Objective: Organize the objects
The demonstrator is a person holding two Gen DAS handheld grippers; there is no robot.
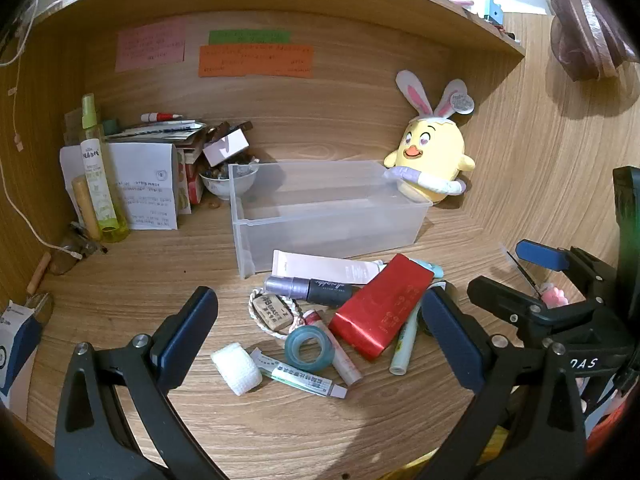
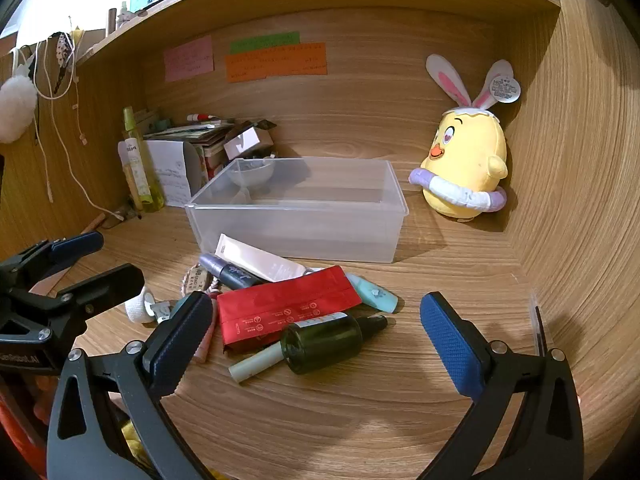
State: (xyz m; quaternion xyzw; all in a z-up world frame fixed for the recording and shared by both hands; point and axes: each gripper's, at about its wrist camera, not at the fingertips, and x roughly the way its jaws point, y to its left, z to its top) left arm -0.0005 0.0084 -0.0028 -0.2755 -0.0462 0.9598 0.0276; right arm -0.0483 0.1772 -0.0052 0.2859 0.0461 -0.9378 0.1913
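Observation:
A clear plastic bin [image 1: 320, 216] [image 2: 296, 208] stands empty on the wooden desk. In front of it lies a pile: a red packet [image 1: 380, 306] [image 2: 288, 306], a pale pink tube [image 1: 324, 268] [image 2: 260, 260], a purple-black tube [image 1: 308, 290] [image 2: 228, 270], a teal tape roll [image 1: 308, 348], a white gauze roll [image 1: 237, 368], a dark green bottle [image 2: 324, 340] and a pale green pen [image 1: 404, 340] [image 2: 256, 362]. My left gripper [image 1: 320, 336] is open above the pile's near side. My right gripper [image 2: 316, 340] is open around the green bottle's height, empty.
A yellow chick plush with bunny ears [image 1: 430, 160] [image 2: 468, 168] sits at the right of the bin. A spray bottle [image 1: 100, 176], papers and a small bowl [image 1: 228, 182] crowd the back left corner. Sticky notes [image 1: 256, 60] hang on the back wall.

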